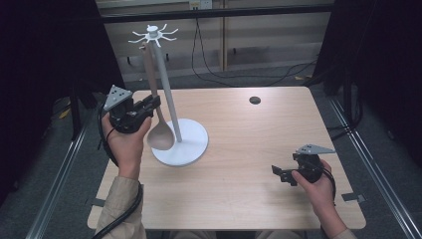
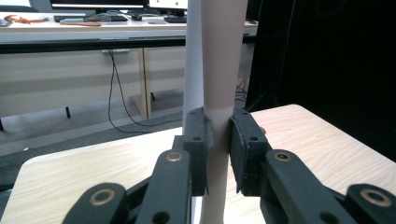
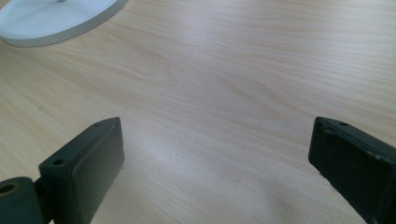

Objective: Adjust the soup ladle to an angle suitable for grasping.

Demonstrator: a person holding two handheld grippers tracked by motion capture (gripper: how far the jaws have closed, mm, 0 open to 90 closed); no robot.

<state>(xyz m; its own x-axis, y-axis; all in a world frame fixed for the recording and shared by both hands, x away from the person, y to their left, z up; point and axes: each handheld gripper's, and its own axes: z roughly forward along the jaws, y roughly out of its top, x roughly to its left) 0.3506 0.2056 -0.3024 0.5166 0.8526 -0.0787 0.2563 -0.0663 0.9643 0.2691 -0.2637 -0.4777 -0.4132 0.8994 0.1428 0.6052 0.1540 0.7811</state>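
Note:
A white stand (image 1: 166, 89) with a round base (image 1: 191, 147) and a ring of hooks (image 1: 153, 35) on top rises at the table's left. Beside its pole a beige spoon (image 1: 160, 135) hangs upright, bowl down just above the base, and the top of its handle reaches the hooks. My left gripper (image 1: 154, 103) is shut on the spoon's handle (image 2: 219, 70) midway up, with the white pole (image 2: 192, 60) just behind. My right gripper (image 1: 279, 175) rests low at the right front of the table. Its jaws (image 3: 217, 154) stand open over bare wood, and the stand's base (image 3: 56, 16) lies farther off.
A small black round insert (image 1: 255, 100) sits in the wooden table (image 1: 249, 149) near its far edge. Cables (image 1: 278, 74) trail over the floor behind the table. Dark curtains hang at both sides.

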